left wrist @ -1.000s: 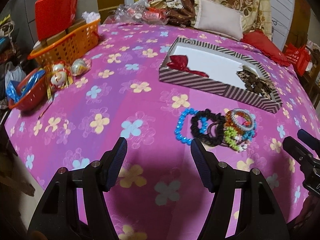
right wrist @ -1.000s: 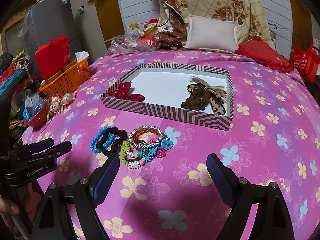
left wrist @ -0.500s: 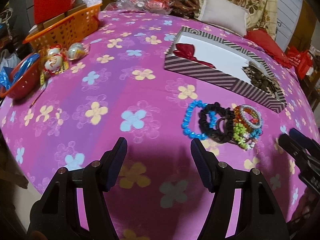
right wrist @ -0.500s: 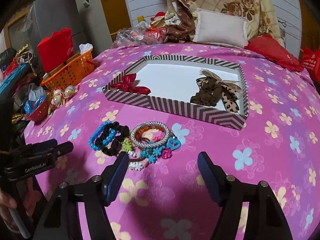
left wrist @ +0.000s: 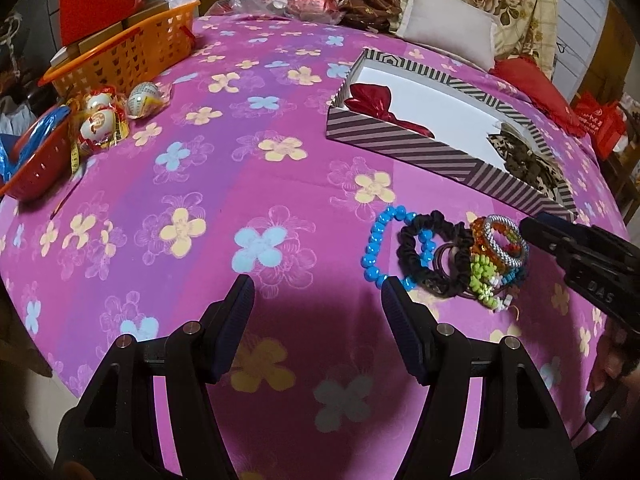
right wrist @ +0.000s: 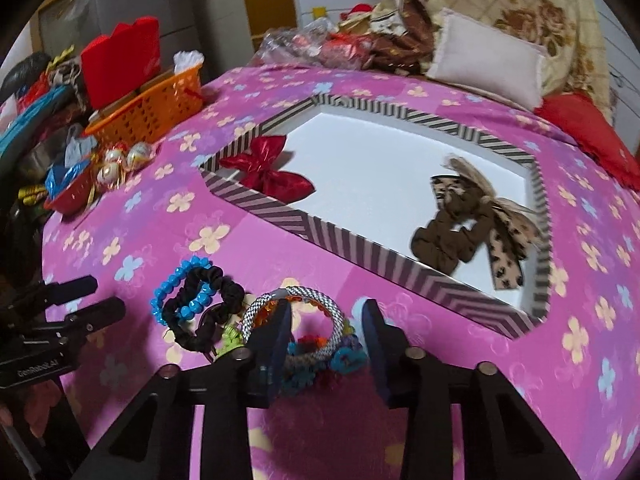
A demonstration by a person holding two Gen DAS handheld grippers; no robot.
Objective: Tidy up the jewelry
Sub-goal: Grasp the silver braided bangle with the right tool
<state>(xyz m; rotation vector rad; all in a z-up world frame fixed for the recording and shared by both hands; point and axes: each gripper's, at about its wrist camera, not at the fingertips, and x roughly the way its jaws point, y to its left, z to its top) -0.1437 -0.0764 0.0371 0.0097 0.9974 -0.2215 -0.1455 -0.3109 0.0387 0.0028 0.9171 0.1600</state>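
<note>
Bangle (right wrist: 320,300) near box (right wrist: 360,248) edge (close).

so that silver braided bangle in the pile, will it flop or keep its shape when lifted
The silver braided bangle probably keeps its round hoop shape, since it sits propped up. It likely drags the tangled bead bracelets along. The right gripper is closing around its rim.

Matt printed cloth (left wrist: 200,184) covers the surface. Lower right of centre lie glossy blue plastic beads (left wrist: 374,248), a soft matt black fabric scrunchie (left wrist: 412,256) and a woven silver-white bangle (right wrist: 332,304). The striped box (right wrist: 344,240) looks like smooth card; its red bow (right wrist: 272,172) is shiny. The orange basket (left wrist: 132,52), upper left, is glossy plastic.
</note>
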